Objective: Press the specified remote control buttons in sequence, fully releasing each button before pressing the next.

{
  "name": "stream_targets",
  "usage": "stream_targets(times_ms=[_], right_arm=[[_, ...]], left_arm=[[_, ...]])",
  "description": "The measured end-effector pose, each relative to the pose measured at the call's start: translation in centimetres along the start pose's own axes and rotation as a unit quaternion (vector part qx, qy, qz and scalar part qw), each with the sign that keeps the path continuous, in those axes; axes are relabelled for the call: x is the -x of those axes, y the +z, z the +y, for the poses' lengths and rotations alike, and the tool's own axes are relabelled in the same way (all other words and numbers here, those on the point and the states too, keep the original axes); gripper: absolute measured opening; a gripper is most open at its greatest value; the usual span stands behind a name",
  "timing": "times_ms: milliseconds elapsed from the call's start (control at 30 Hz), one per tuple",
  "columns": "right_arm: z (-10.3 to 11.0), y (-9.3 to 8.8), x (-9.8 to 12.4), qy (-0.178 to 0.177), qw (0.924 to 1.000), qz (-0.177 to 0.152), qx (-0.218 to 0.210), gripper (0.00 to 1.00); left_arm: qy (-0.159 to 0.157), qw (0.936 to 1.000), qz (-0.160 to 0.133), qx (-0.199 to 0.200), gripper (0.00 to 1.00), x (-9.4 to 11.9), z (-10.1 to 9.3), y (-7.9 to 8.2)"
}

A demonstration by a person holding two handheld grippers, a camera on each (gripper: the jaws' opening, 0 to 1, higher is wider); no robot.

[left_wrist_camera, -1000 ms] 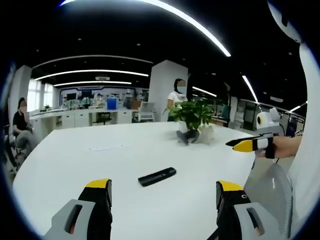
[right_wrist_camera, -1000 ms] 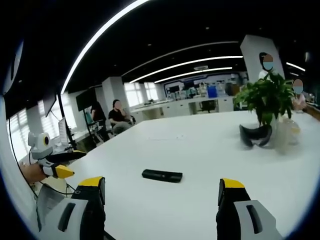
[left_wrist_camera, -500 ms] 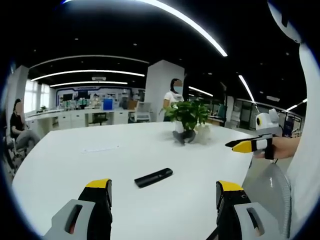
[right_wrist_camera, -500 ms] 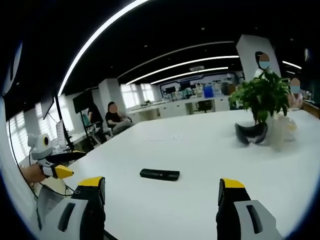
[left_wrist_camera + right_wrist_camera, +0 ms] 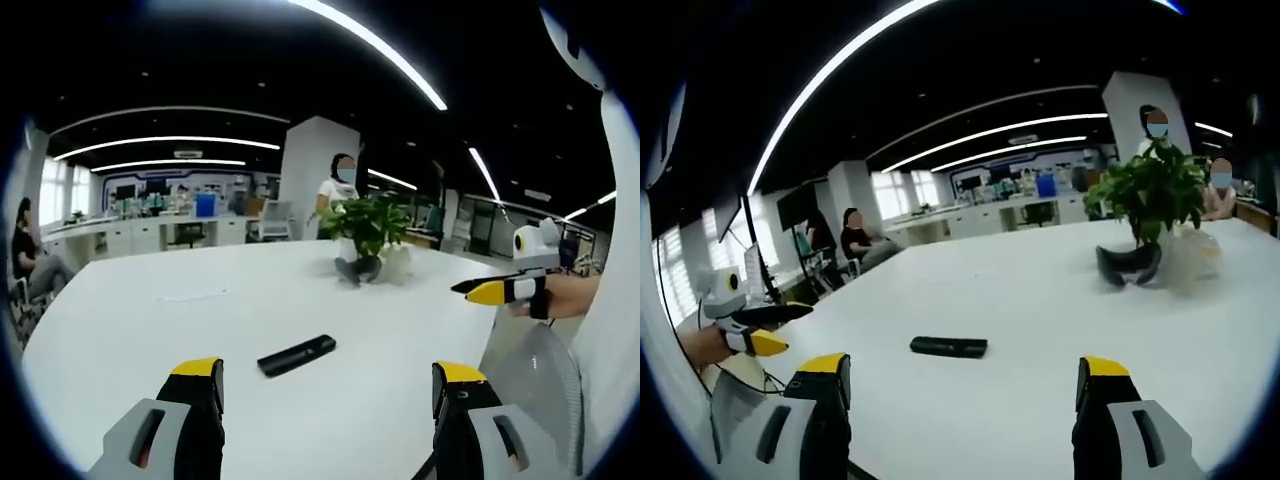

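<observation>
Your left gripper (image 5: 322,385) and right gripper (image 5: 965,382) both hover with jaws apart, holding nothing. The remote (image 5: 296,355) lies flat mid-table (image 5: 120,330), well short of the plant (image 5: 362,224). No button is touched yet; you likely need to approach first.

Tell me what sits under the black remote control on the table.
The remote control lies flat on the bare white table, nothing visibly between them. Its underside and whatever that covers are hidden. Neither hand-held gripper touches it; the potted plant stands farther back.
</observation>
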State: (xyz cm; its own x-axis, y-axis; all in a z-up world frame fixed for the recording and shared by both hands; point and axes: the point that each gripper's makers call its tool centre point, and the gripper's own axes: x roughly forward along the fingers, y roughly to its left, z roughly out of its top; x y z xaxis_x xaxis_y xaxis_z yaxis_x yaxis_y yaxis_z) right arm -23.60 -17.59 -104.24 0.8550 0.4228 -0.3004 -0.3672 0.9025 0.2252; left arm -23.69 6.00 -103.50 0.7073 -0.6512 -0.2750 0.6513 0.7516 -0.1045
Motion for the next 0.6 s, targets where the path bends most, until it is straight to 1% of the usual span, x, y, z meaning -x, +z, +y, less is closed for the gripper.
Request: stream_targets(times_ms=[133,233,367,433,467,500,533,600], right_arm=[[-0.7,-0.5,0.4,-0.012,0.9999,0.006,0.004,0.93],[-1.0,-0.4,0.7,-0.019,0.9998,-0.003,0.006,0.92],[-1.3,-0.8,1.0,-0.031,0.9991,0.010,0.028,0.90],[-1.2,-0.9,1.0,-0.031,0.9986,0.017,0.039,0.89],[-1.1,-1.0,1.1,-0.032,0.9983,0.022,0.044,0.88],[-1.1,-0.9,1.0,-0.032,0.9981,0.024,0.047,0.87],[-1.0,-0.9,1.0,-0.031,0.9980,0.025,0.048,0.87],[-1.1,-0.9,1.0,-0.031,0.9980,0.027,0.048,0.86]], left_arm=[[-0.012,0.9999,0.013,-0.002,0.89,-0.6,0.0,-0.3],[-0.021,0.9995,0.022,0.002,0.89,-1.3,0.2,-0.2],[-0.035,0.9990,0.029,0.002,0.89,-2.5,0.8,0.2],[-0.045,0.9981,0.042,0.003,0.89,-3.4,1.2,0.2],[-0.053,0.9971,0.054,0.012,0.88,-4.0,1.4,0.0],[-0.065,0.9959,0.058,0.026,0.88,-4.4,1.4,0.1],[-0.076,0.9946,0.059,0.040,0.88,-4.7,1.3,0.2],[-0.088,0.9916,0.061,0.073,0.87,-5.8,2.1,0.5]])
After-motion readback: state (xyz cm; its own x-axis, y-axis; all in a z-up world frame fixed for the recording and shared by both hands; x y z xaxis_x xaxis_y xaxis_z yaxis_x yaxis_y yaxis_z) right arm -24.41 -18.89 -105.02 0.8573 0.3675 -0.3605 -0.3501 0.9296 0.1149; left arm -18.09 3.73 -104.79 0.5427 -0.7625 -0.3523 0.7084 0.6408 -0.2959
